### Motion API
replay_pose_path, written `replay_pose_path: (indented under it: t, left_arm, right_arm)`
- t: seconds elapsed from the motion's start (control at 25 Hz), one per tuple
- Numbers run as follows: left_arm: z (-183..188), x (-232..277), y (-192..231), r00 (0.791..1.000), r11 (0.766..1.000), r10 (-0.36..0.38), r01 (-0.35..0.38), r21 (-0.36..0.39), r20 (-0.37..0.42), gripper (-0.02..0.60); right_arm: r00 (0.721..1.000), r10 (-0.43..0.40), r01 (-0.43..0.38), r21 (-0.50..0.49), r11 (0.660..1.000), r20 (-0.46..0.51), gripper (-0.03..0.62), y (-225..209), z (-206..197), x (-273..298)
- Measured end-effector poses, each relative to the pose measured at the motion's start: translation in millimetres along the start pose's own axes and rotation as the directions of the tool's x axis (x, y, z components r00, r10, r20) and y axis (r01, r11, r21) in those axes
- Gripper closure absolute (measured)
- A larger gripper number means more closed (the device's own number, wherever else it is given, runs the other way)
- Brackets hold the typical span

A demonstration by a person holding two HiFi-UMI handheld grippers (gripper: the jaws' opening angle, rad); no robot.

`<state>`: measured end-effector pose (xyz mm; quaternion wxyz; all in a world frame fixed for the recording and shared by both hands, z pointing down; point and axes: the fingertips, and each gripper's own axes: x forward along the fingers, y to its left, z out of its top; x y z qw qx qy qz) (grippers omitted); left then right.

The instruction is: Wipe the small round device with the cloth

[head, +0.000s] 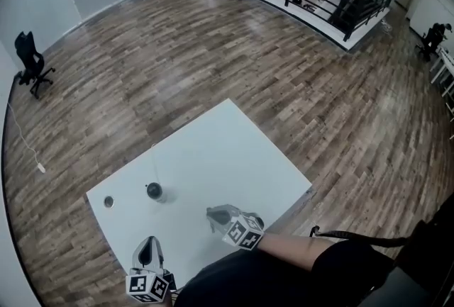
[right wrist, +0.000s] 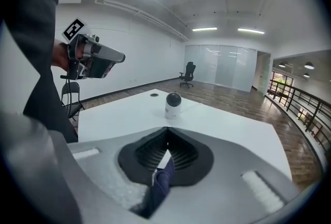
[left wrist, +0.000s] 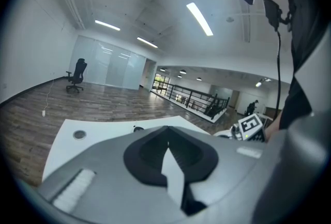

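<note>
My right gripper (right wrist: 166,134) is clamped shut on a fold of dark blue cloth (right wrist: 159,187), so it won't slip while wiping. The small round device (right wrist: 173,105) stands farther out on the white table (head: 234,149), untouched. My left gripper (left wrist: 168,135), closed on nothing, waits near left, probably to steady it.

A white square tabletop (head: 234,149) stands on a wood-plank floor (head: 177,50). A small round device (head: 154,191), white below with a dark domed top, stands upright on its left part. A small dark disc (head: 108,201) lies flat near it, closer to the left corner, not touching it.
</note>
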<state>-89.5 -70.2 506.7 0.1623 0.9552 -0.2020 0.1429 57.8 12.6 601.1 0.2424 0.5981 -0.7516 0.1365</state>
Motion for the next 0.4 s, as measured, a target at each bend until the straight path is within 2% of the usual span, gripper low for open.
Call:
replay_pose_path:
  t: [0.4]
  left_arm:
    - [-2,11,-14,1.000,1.000,-0.022,0.022,0.011,-0.008,0.575]
  right_arm:
    - [1.000,-0.020,0.020,0.029,0.999,-0.011,0.592,-9,-18,-8]
